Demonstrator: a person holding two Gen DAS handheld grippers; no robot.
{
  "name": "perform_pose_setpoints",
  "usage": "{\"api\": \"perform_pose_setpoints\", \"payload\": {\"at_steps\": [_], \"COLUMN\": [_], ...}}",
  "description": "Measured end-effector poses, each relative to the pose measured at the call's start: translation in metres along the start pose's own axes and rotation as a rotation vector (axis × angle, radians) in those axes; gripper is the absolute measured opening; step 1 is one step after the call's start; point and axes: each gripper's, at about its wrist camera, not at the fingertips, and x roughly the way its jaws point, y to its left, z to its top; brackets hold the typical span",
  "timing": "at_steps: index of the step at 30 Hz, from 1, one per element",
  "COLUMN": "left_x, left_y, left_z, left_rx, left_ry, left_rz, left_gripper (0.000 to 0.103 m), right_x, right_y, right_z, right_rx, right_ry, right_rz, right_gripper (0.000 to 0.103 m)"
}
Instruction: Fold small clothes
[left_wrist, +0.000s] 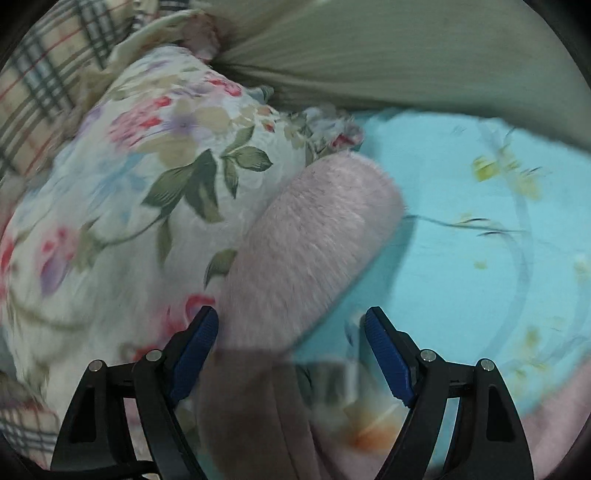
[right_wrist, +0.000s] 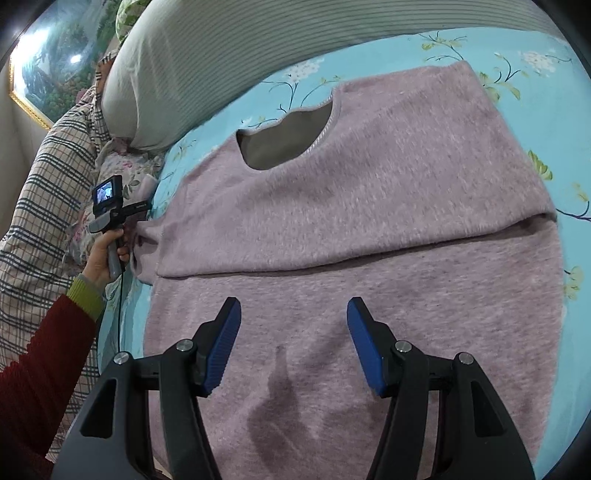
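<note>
The right hand-held gripper (right_wrist: 293, 314) hangs just over the lower half of the pink sweater (right_wrist: 369, 206), jaws apart and empty — free for the next fold. The sweater lies flat on the blue floral bed sheet (right_wrist: 207, 147), its bottom edge already folded up across the body, neckline toward the pillow (right_wrist: 221, 59). At the far left the left hand (right_wrist: 105, 254) aims its hand-held gripper (left_wrist: 291, 321), jaws apart and holding nothing, at the sleeve (left_wrist: 314, 229) — likely to tuck it inward.

Left gripper (left_wrist: 291, 323) hanging open over the bed
Pink sleeve (left_wrist: 314, 236) sits between floral quilt (left_wrist: 147, 192) and blue sheet (left_wrist: 461, 240), kinda blurry.
</note>
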Motion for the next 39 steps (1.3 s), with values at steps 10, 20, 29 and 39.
{"api": "perform_pose_setpoints", "payload": {"at_steps": [10,20,29,39], "left_x": [-0.072,-0.217,-0.285,-0.24], "left_y": [0.051,-0.045,-0.222,-0.303], "left_z": [-0.024,-0.068,-0.11,-0.139], "left_rx": [-0.255,-0.099,0.235,0.345], "left_ry": [-0.133,-0.209,-0.17,-0.006], "left_rz": [-0.432,-0.898,-0.989,-0.967], "left_gripper": [0.006,0.006,0.007,0.042], "right_x": [-0.016,-0.054,-0.072,-0.068], "right_y": [0.014,-0.014,-0.053,-0.062], "right_z": [-0.009,-0.024,-0.025,-0.005], "right_rx": [-0.032,0.032,0.115,0.082], "right_ry": [-0.033,-0.098,-0.138,-0.173], "right_rz": [0.047,0.033,-0.007,-0.023], "right_gripper": [0.061,0.061,0.061,0.061]}}
